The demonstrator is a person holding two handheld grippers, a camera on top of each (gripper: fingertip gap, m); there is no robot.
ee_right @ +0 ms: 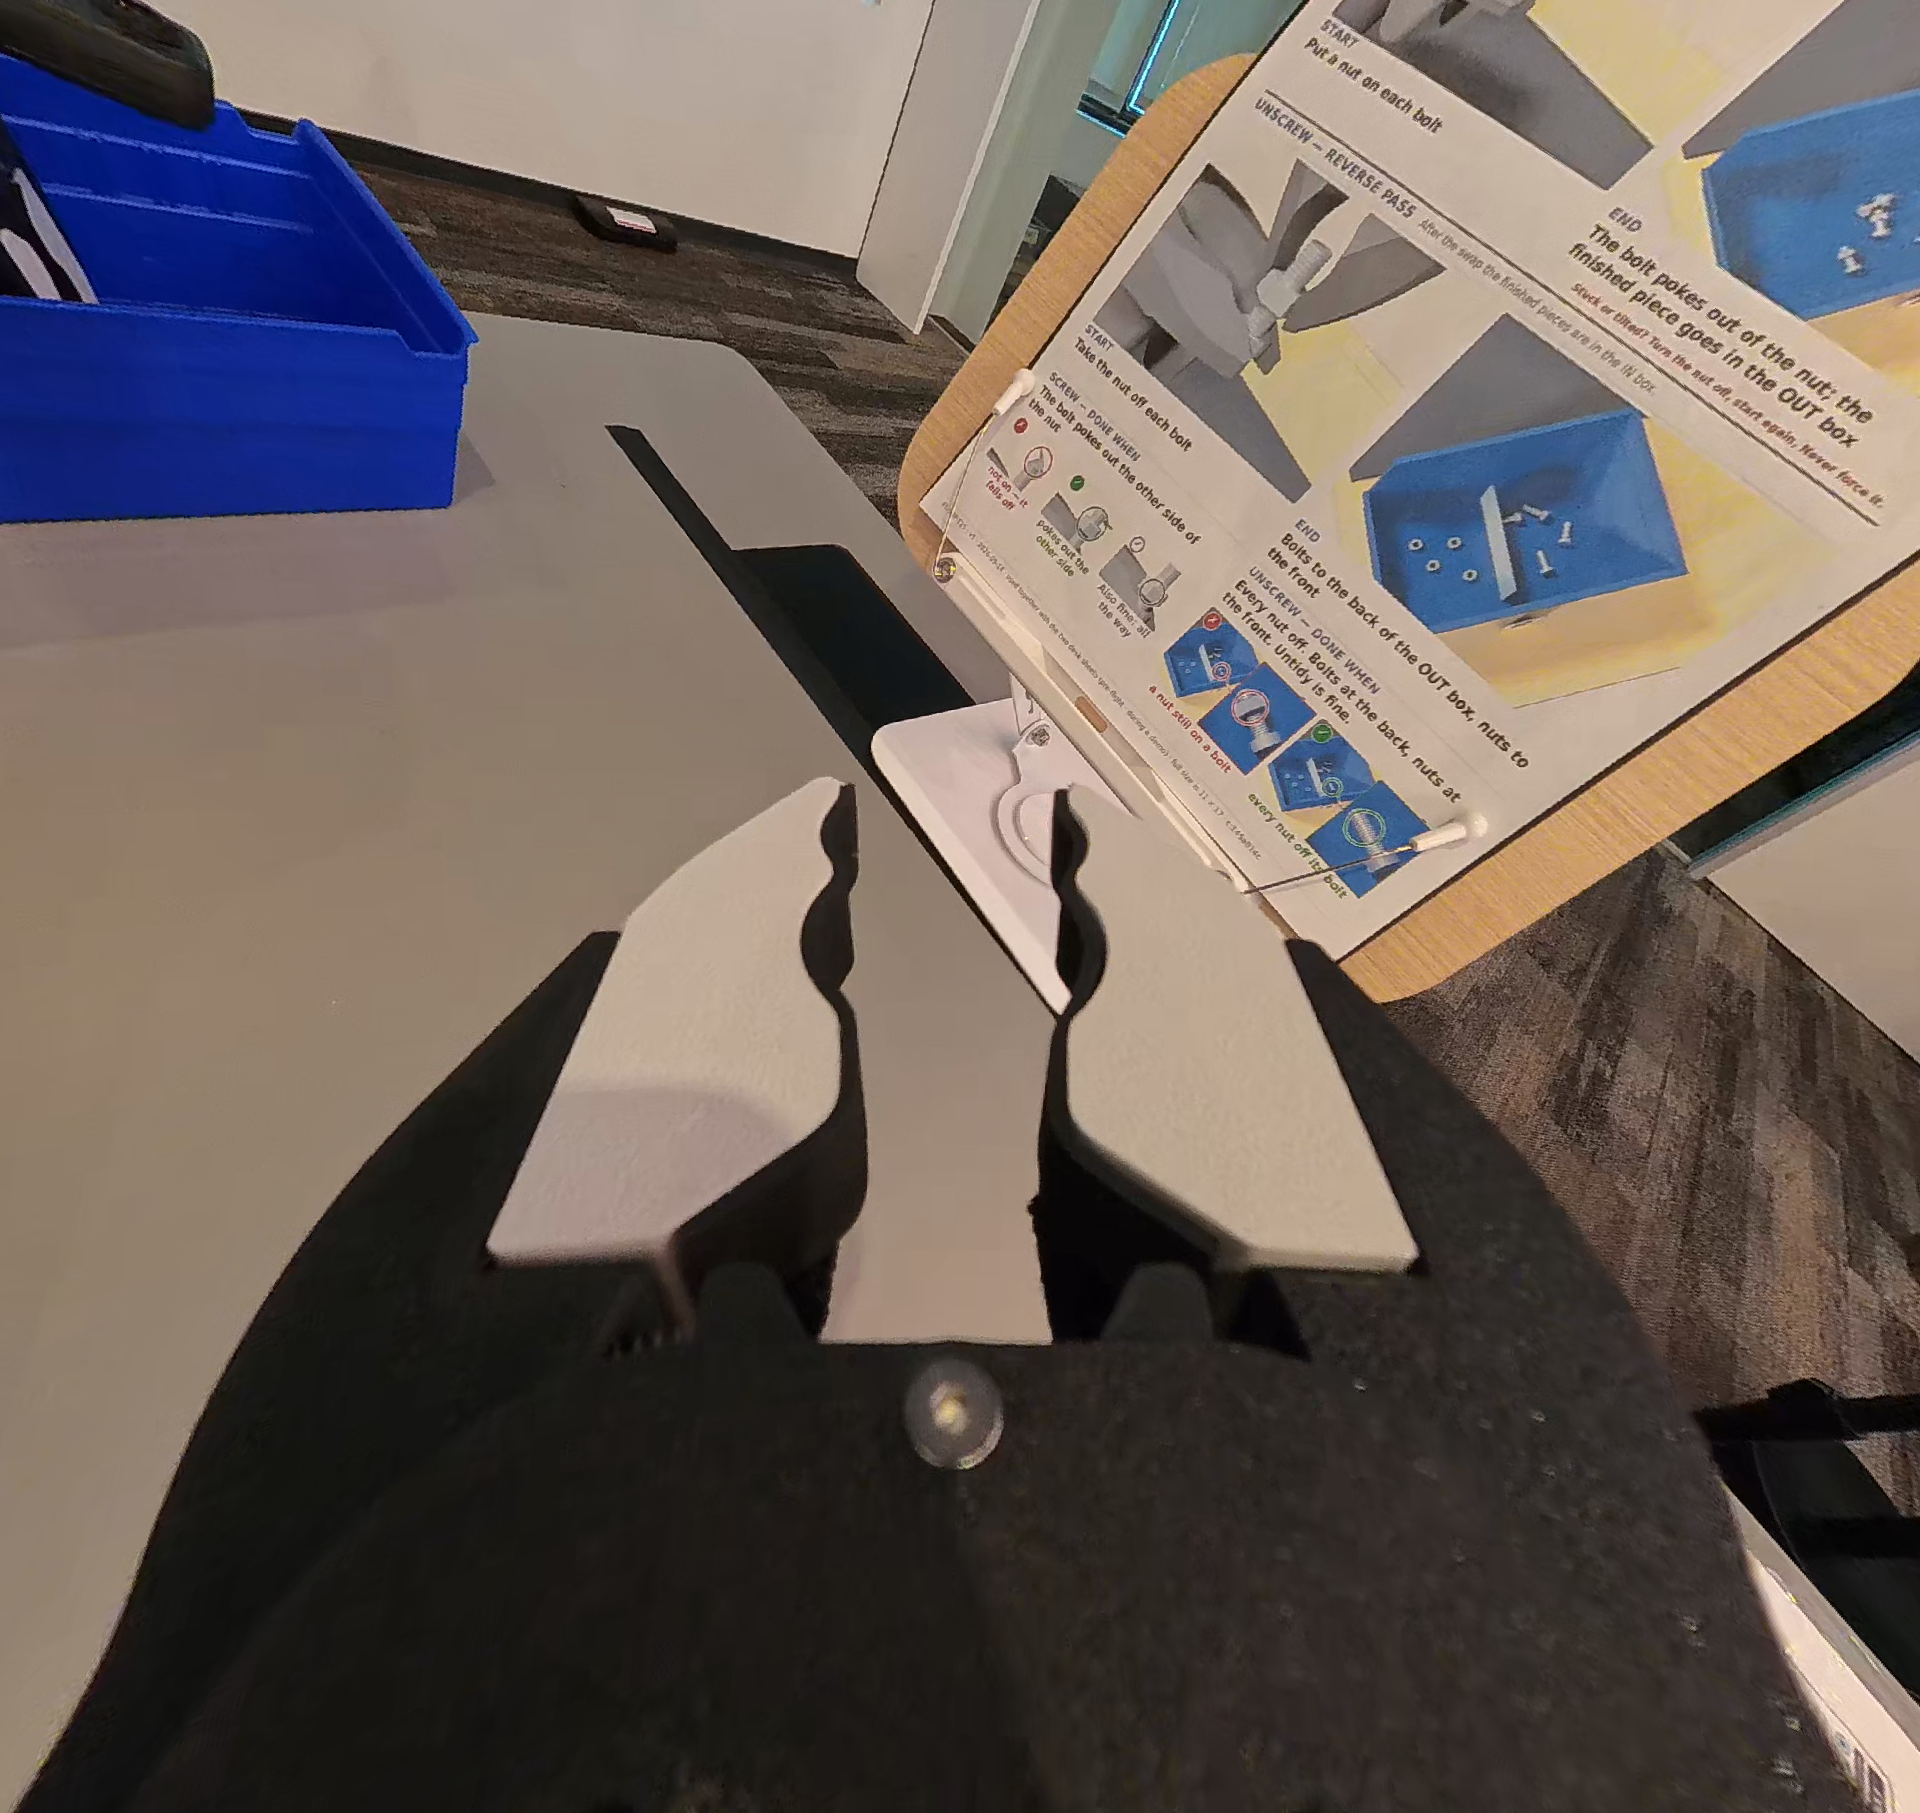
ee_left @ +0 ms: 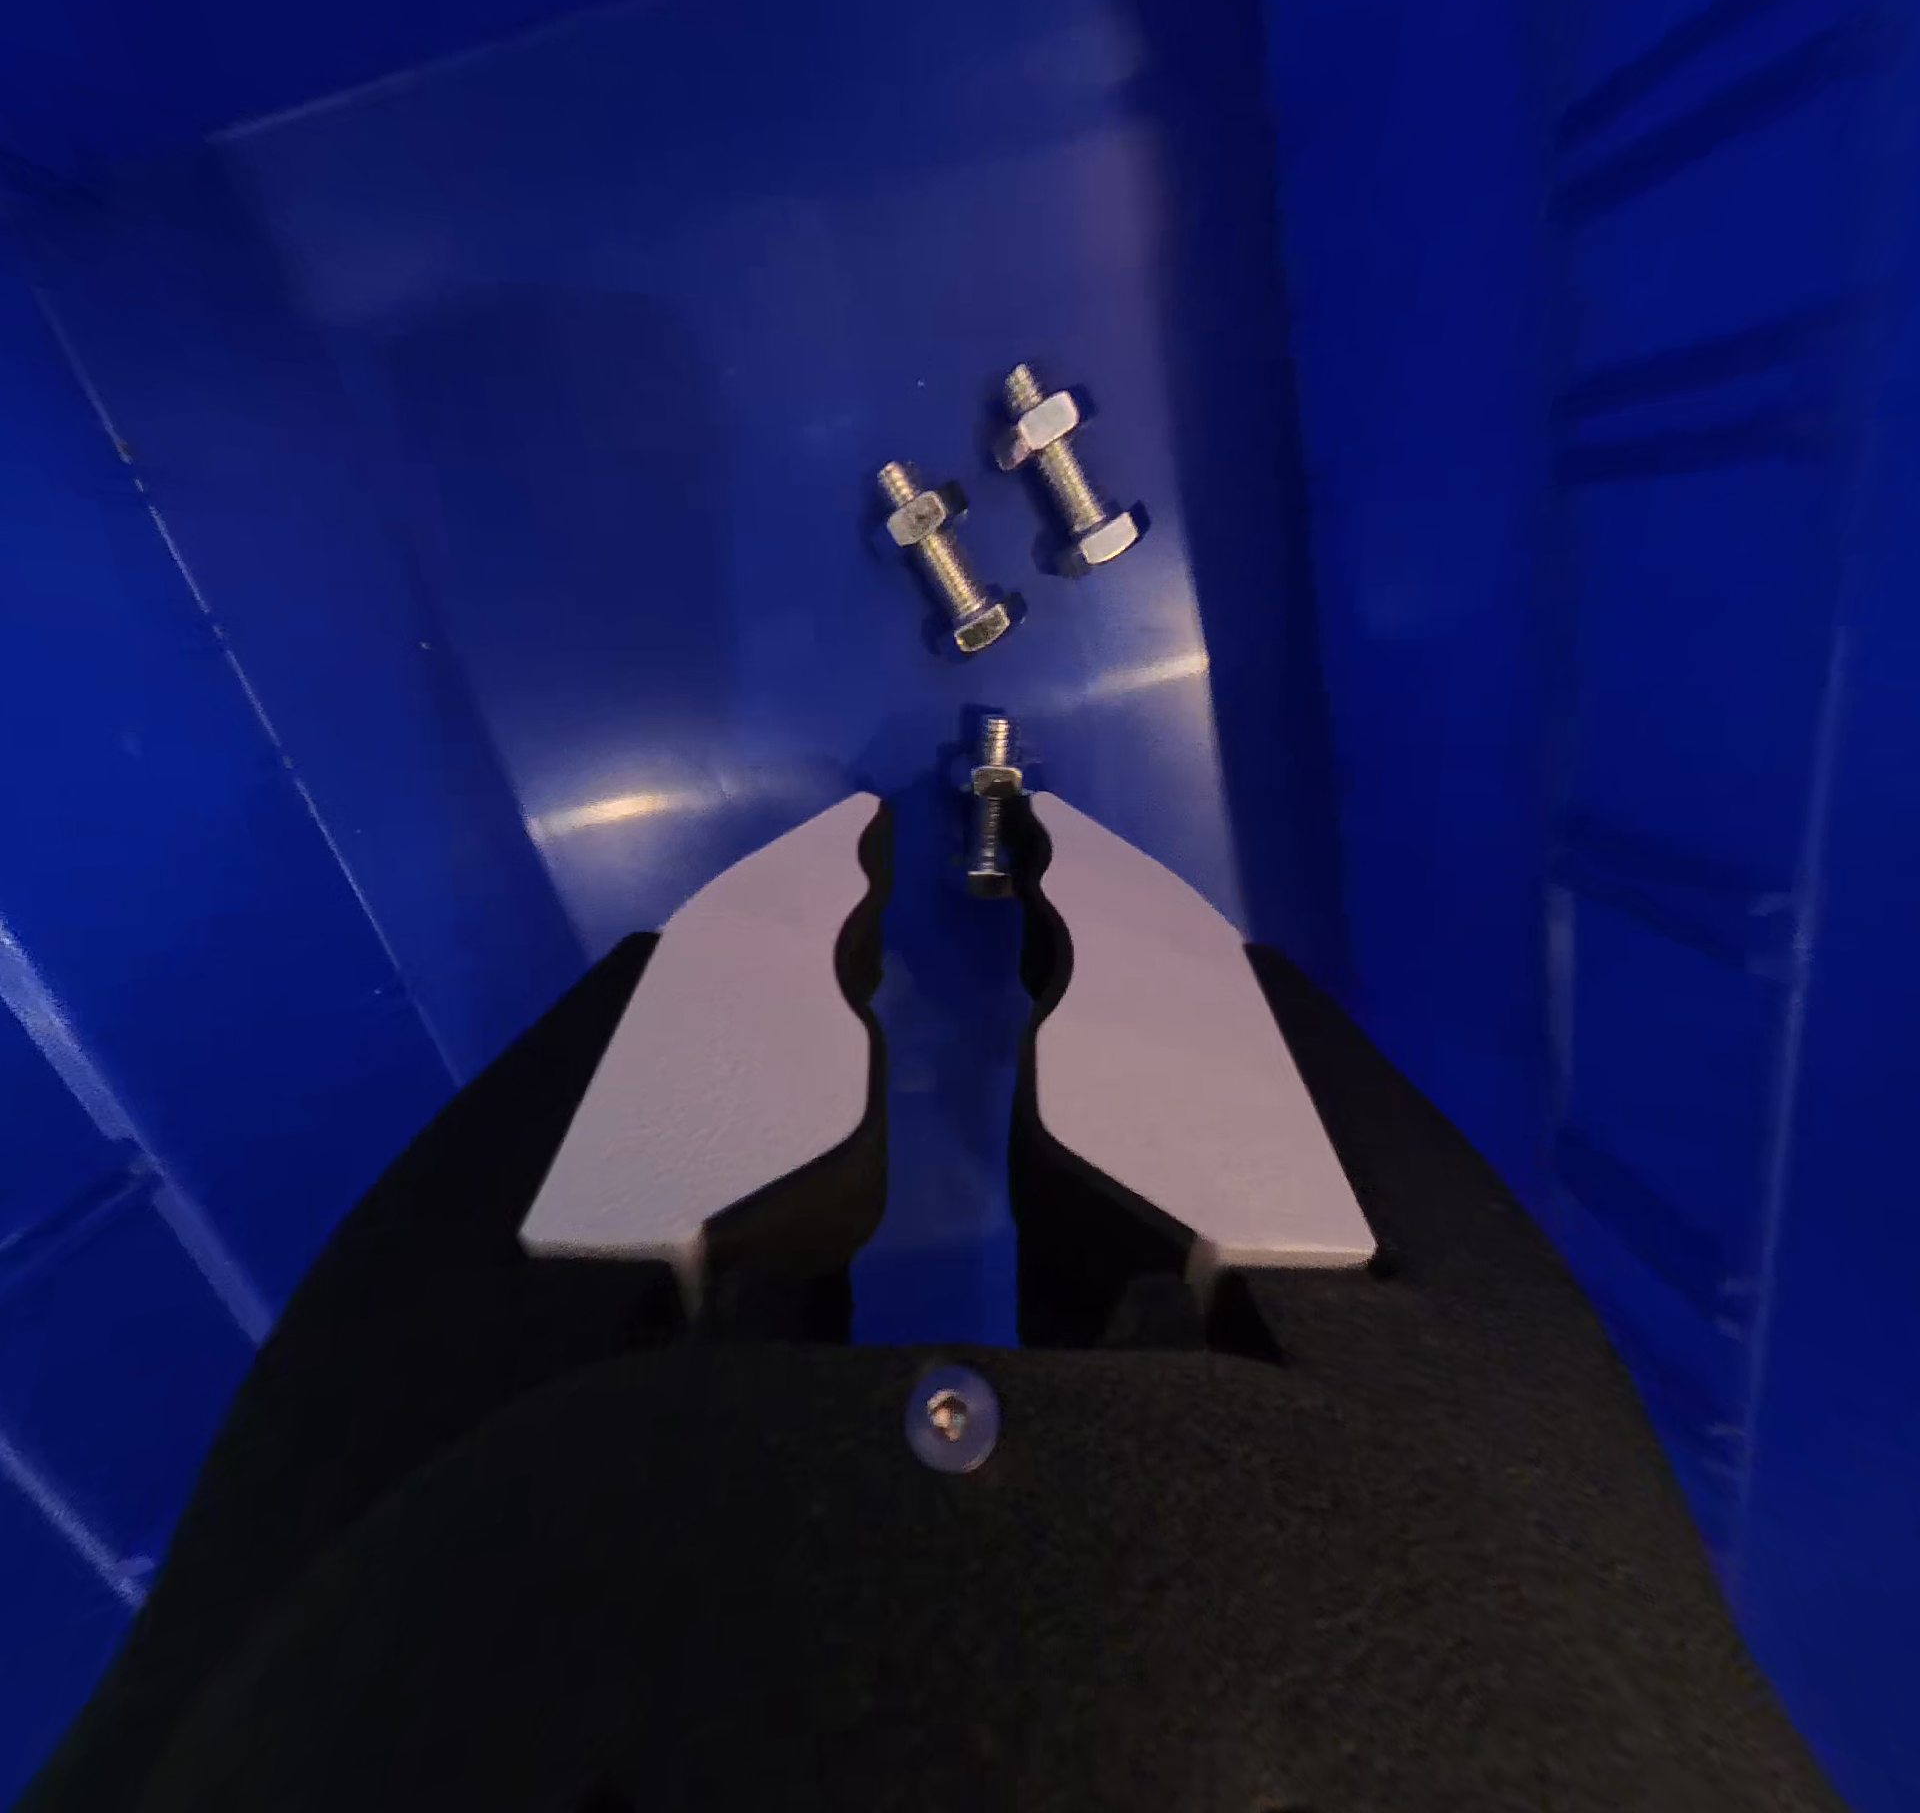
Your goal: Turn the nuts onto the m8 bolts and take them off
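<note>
In the left wrist view my left gripper [ee_left: 956, 802] is inside a blue bin [ee_left: 520, 413], open. A silver bolt with a nut on it [ee_left: 987, 818] lies between the fingertips, close to the right finger [ee_left: 1132, 984]; neither finger clamps it. Two more bolts with nuts on them lie on the bin floor just beyond, one on the left [ee_left: 940, 563] and one on the right [ee_left: 1065, 475]. In the right wrist view my right gripper [ee_right: 954, 792] is open and empty above a grey table [ee_right: 312, 776].
A blue bin [ee_right: 239, 361] stands at the table's far left, with a dark object on its far rim. An illustrated instruction sheet on a wooden board [ee_right: 1455, 464] stands on a white stand [ee_right: 966, 776] at the right. Carpet floor lies beyond the table edge. There is about 55 cm between the tips of the two grippers.
</note>
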